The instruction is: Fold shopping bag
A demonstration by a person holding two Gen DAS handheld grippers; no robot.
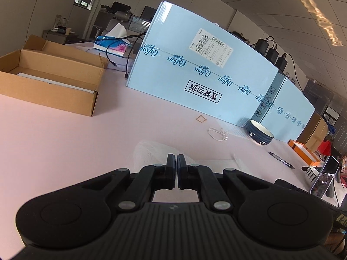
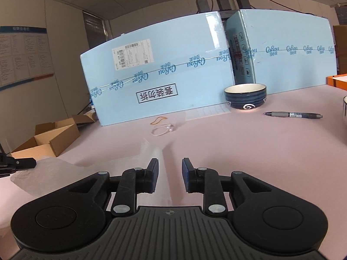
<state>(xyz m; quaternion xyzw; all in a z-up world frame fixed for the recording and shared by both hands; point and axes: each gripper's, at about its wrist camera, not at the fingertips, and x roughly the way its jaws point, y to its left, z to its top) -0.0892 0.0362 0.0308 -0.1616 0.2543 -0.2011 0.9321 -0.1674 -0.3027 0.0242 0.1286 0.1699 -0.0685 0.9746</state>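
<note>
The shopping bag (image 2: 54, 170) is a thin, translucent white film lying crumpled on the pink table (image 2: 238, 143). One fold of it runs forward between the fingers of my right gripper (image 2: 170, 162), which stands open, its pads clear of the film. At the far left of the right wrist view my left gripper (image 2: 32, 162) pinches the bag's raised edge. In the left wrist view my left gripper (image 1: 176, 158) is shut, with the bag (image 1: 147, 151) bunched just past its fingertips.
Two tall light-blue cartons (image 2: 164, 71) wall off the back of the table. A dark blue bowl (image 2: 245, 96), a pen (image 2: 292, 115), a rubber band (image 2: 159, 120) and a string loop (image 2: 161, 130) lie ahead. An open cardboard box (image 1: 49, 80) sits left, a phone (image 1: 325, 176) and an orange box (image 1: 303, 151) right.
</note>
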